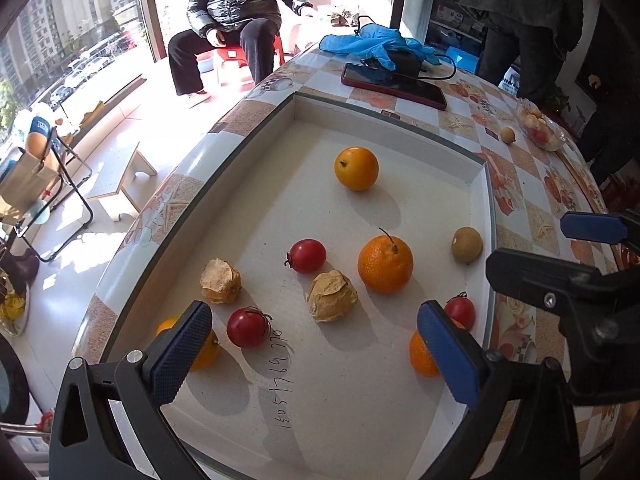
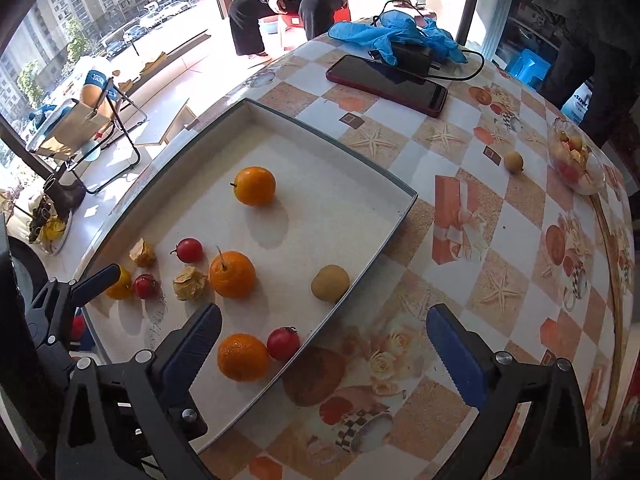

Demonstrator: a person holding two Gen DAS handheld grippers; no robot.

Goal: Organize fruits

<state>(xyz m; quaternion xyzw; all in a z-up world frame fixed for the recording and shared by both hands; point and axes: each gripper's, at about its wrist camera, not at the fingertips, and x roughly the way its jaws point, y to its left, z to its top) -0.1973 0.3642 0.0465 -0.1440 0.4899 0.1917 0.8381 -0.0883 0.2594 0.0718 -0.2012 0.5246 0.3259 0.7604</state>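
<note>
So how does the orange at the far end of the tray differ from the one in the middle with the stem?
The far orange is smoother, yellower and stands alone, with only a stub of stem. The middle orange is deeper orange, dimpled, carries a long thin stem sticking up, and has a husked fruit close beside it. Both are round, similar in size, and lie loose in the white tray, neither in a claw.

Worktop point(image 2: 472, 216): round, wearing a patterned checked oilcloth.
Lying on it: shallow white rectangular tray point(image 2: 362, 168), dark red-cased phone point(image 2: 386, 84), crumpled blue gloves point(image 2: 394, 34), clear glass fruit bowl point(image 2: 576, 158), small yellow-brown round fruit point(image 2: 513, 161).
</note>
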